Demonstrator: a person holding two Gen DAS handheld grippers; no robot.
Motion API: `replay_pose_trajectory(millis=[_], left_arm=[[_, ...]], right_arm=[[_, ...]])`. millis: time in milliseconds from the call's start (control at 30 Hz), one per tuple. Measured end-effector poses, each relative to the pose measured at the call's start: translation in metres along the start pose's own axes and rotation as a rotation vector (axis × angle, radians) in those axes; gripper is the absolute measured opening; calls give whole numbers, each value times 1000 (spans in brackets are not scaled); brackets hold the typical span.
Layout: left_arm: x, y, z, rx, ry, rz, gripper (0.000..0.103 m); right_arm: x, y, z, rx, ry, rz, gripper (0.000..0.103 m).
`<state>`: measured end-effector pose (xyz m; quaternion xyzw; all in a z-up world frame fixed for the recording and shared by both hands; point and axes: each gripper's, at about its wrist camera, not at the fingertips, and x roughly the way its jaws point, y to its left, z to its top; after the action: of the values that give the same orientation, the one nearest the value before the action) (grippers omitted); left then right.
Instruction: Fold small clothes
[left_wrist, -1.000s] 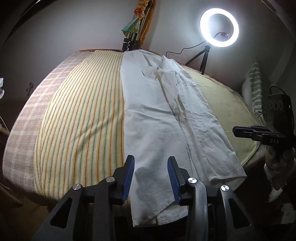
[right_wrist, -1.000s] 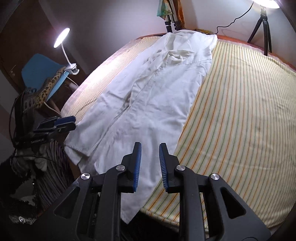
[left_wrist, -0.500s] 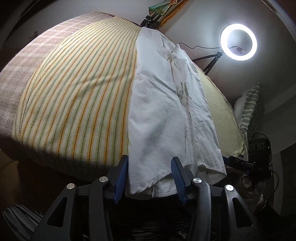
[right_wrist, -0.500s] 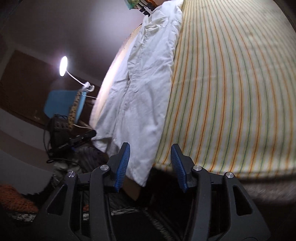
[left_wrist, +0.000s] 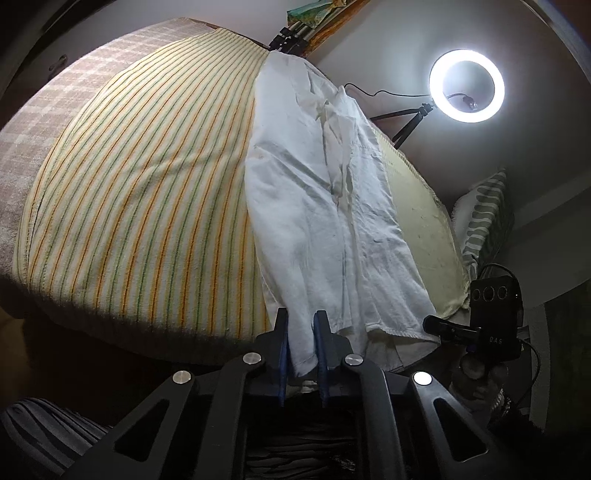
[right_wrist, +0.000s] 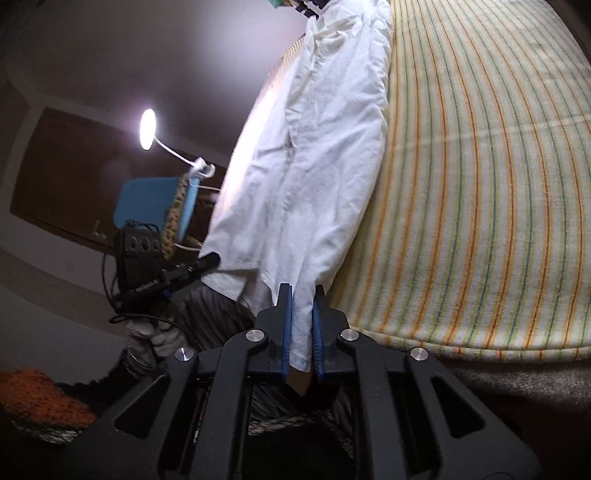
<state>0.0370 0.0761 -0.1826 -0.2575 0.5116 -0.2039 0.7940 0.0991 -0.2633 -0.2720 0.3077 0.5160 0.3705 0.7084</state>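
Observation:
A pair of white trousers (left_wrist: 317, 206) lies stretched along a bed, its leg ends hanging over the near edge. My left gripper (left_wrist: 301, 325) is shut on the hem of one leg end at the bed's edge. My right gripper (right_wrist: 301, 299) is shut on the hem of the other leg end of the white trousers (right_wrist: 317, 177). The right gripper (left_wrist: 448, 328) also shows at the right of the left wrist view. The left gripper (right_wrist: 192, 271) shows at the left of the right wrist view.
The bed carries a yellow cloth with orange and green stripes (left_wrist: 140, 206) (right_wrist: 480, 184) over a checked cover (left_wrist: 37, 122). A ring light on a tripod (left_wrist: 466, 85) stands behind it, a clip lamp (right_wrist: 147, 129) and a blue chair (right_wrist: 155, 206) to one side.
Both grippers dropped to the bed's near edge and closed from open onto the trouser leg hems.

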Motion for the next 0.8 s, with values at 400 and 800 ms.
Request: replay_pose_trajectory(millis=[400, 800], left_arm=[[-14, -40, 59, 95, -83, -86, 9], [-1, -53, 143, 175, -176, -41, 9]], right_arm=[[-16, 48, 43, -91, -164, -23, 10], [-27, 44, 117, -80, -253, -112, 10]])
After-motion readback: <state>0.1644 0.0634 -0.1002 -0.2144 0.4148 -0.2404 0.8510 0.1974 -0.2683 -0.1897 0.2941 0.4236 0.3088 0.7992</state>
